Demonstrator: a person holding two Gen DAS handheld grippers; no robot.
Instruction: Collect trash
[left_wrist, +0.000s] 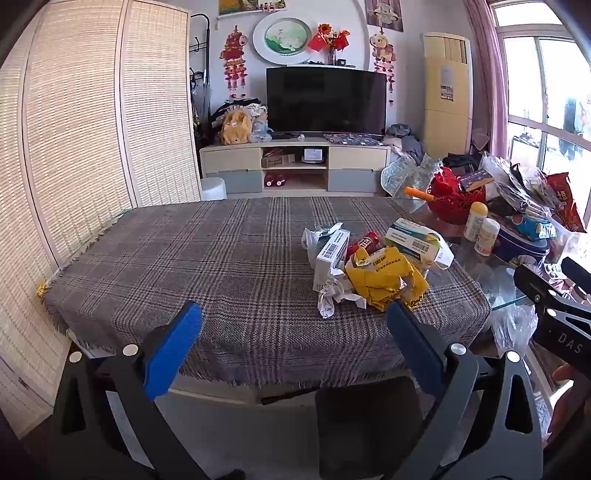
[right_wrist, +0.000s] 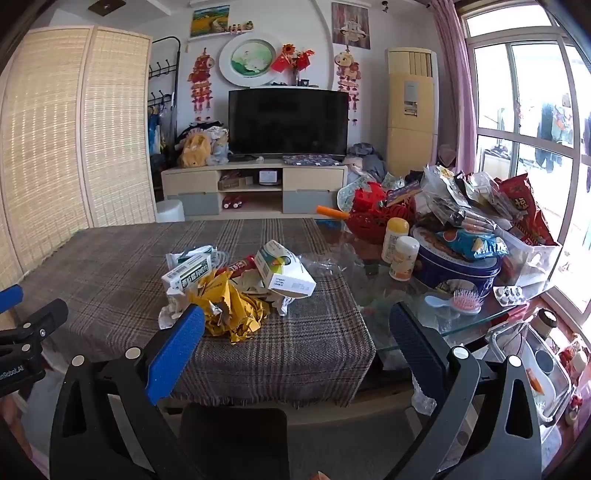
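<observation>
Yellow crumpled wrapper lies in a heap with white cardboard boxes and scrunched white paper on the grey plaid cloth covering your worktop. Your left gripper hangs short of the heap, its blue-padded jaws wide apart with nothing between them. Your right gripper is likewise spread wide and empty, the heap just beyond its left pad. Snack bags and a blue round tin crowd the glass to the right.

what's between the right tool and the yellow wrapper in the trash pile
Nothing visible. The right tool hangs open in front of the table, and only bare plaid cloth lies before the yellow wrapper.
</observation>
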